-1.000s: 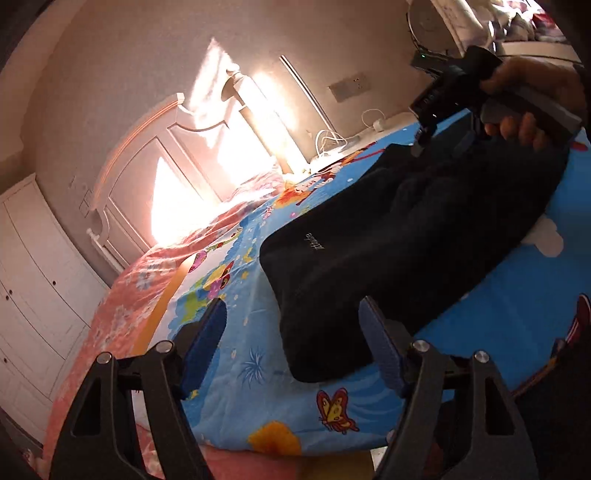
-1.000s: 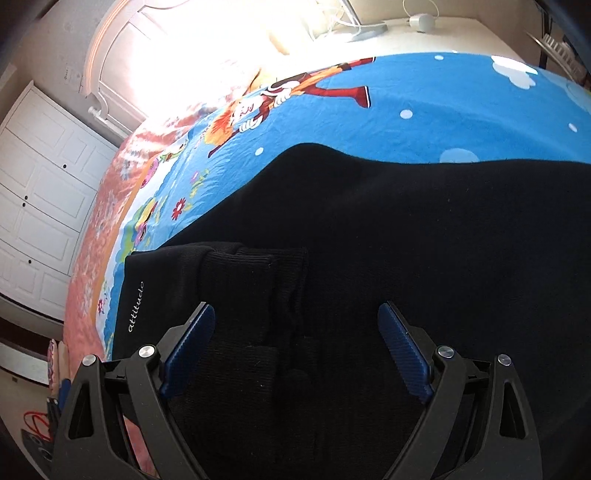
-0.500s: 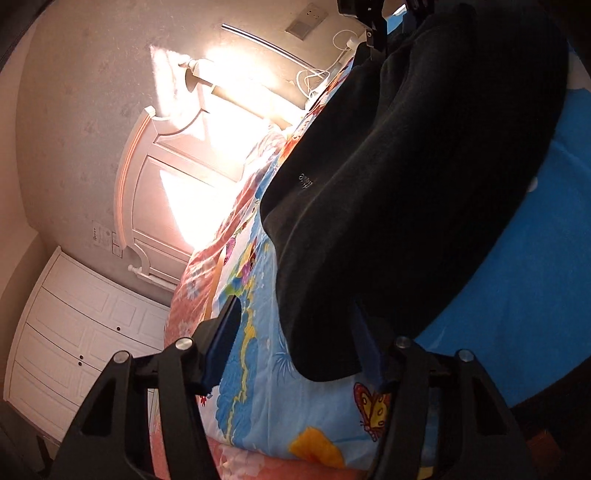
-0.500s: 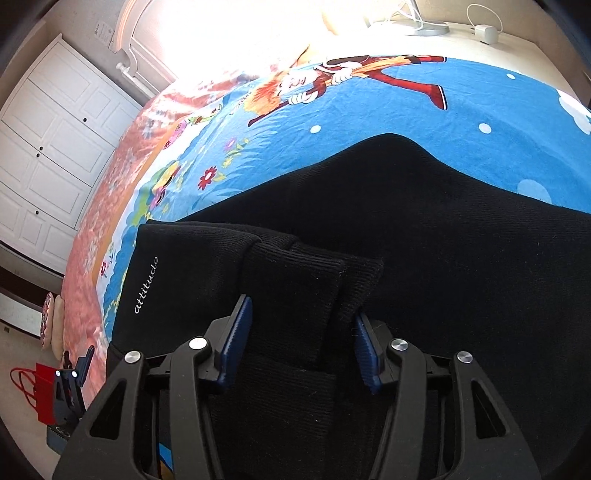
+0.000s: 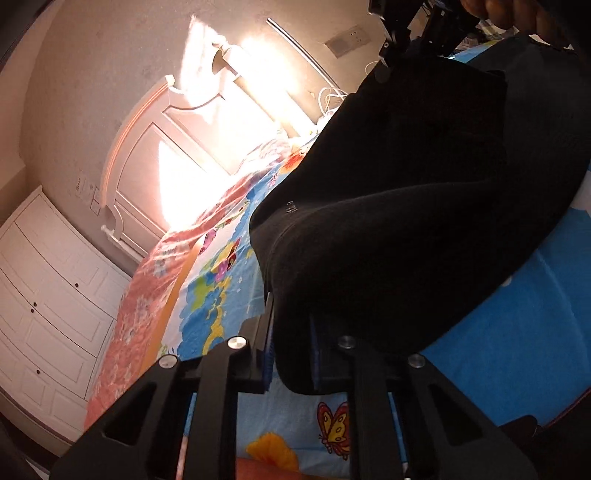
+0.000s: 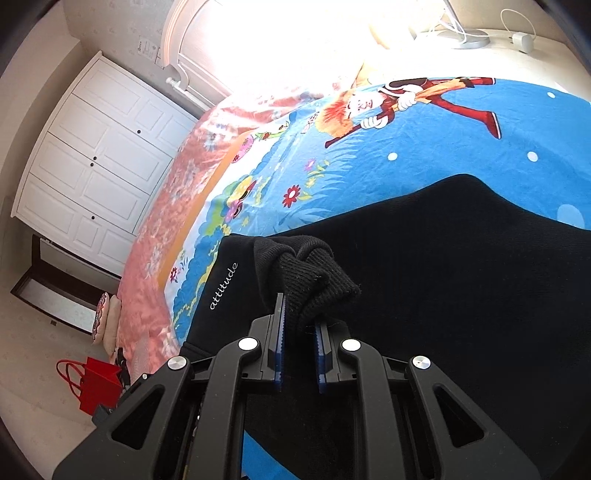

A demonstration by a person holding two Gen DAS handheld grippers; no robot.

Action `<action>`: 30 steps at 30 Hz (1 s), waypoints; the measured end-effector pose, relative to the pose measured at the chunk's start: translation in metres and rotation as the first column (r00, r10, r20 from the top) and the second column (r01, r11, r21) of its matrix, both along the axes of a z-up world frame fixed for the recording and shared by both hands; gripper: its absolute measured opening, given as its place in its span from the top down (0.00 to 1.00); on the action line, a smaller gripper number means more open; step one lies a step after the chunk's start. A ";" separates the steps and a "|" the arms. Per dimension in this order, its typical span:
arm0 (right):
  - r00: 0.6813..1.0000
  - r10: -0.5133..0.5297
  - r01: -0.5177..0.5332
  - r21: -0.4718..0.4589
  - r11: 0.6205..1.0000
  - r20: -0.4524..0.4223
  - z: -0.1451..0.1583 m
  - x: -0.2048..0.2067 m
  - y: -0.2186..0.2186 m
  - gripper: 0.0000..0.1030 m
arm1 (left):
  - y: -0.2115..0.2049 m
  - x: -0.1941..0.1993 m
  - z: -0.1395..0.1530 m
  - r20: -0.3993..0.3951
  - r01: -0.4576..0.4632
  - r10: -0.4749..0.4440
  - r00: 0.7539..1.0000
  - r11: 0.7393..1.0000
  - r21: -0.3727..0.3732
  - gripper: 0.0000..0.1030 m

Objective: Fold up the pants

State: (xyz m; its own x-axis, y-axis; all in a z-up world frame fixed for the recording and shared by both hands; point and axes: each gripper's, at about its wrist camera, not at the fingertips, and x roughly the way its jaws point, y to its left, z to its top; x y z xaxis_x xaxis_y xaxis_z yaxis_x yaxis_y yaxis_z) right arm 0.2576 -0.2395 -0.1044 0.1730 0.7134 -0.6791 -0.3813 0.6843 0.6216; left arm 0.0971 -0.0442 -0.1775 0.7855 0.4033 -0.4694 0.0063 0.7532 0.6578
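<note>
I see the bed (image 6: 461,147) filling most of both views, spread with a bright blue cartoon sheet (image 5: 517,332) that gives way to a pink floral cover (image 6: 173,206) on the left. Beyond it on the far side stands the white headboard (image 5: 147,177), washed out by sunlight, and left of that a white wardrobe (image 6: 92,158) with small dark knobs. The black pants (image 6: 443,277) lie across the blue sheet on the near right part of the bed, with the white word "attitude" on the leg at their left edge; the fabric is partly raised off the sheet where I hold it. My right gripper (image 6: 298,350) has its jaws drawn in tight on a bunched ribbed cuff (image 6: 314,280) of the pants, the knit puckering up just past the blue pads (image 6: 277,343). My left gripper (image 5: 290,350) is closing, and a fold of the pants' near corner is already between its jaws with the pads pressing on it, the cloth draping away to the right and far side. In the left wrist view, the right gripper (image 5: 391,55) shows at the far top, at the pants' far end, a hand (image 5: 491,11) behind it. On the floor at near left sits a red bag (image 6: 92,384).
</note>
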 end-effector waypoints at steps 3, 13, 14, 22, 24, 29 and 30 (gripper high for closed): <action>0.998 -0.054 0.054 -0.003 0.999 -0.016 -0.005 0.005 -0.024 0.86 | -0.003 0.006 -0.004 0.047 -0.023 0.020 0.999 0.997 0.072 0.86; 0.995 -0.090 0.098 -0.219 0.971 0.048 -0.054 0.014 -0.014 0.58 | 0.037 0.001 -0.018 -0.052 -0.094 0.093 0.994 0.996 -0.014 0.47; 0.991 -0.107 0.123 -0.241 0.963 0.080 -0.051 0.013 -0.017 0.54 | 0.045 -0.003 -0.013 -0.059 -0.098 0.093 0.994 0.992 -0.079 0.45; 0.992 -0.126 0.125 -0.159 0.979 0.006 -0.053 0.016 -0.025 0.31 | 0.019 -0.019 -0.019 0.058 -0.057 0.052 0.997 0.994 0.097 0.26; 0.992 -0.117 0.112 -0.117 0.987 -0.038 -0.056 0.019 -0.024 0.31 | -0.009 -0.017 -0.027 0.049 0.021 -0.035 0.998 0.963 0.270 0.24; 0.994 -0.033 0.025 -0.083 0.996 -0.103 -0.063 0.022 -0.005 0.57 | -0.085 -0.017 -0.008 0.070 0.207 -0.230 0.971 0.948 0.240 0.24; 0.993 -0.019 0.012 -0.060 0.998 -0.113 -0.062 0.023 -0.005 0.68 | -0.099 -0.017 0.000 0.078 0.247 -0.267 0.961 0.948 0.200 0.24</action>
State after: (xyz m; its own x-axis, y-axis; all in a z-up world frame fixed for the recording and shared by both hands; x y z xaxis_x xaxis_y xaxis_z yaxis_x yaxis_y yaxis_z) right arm 0.2810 -0.2447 -0.1662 0.1031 0.6694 -0.7357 -0.2993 0.7262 0.6189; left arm 0.0805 -0.1430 -0.1777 0.9139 0.2538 -0.3170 0.1089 0.5989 0.7934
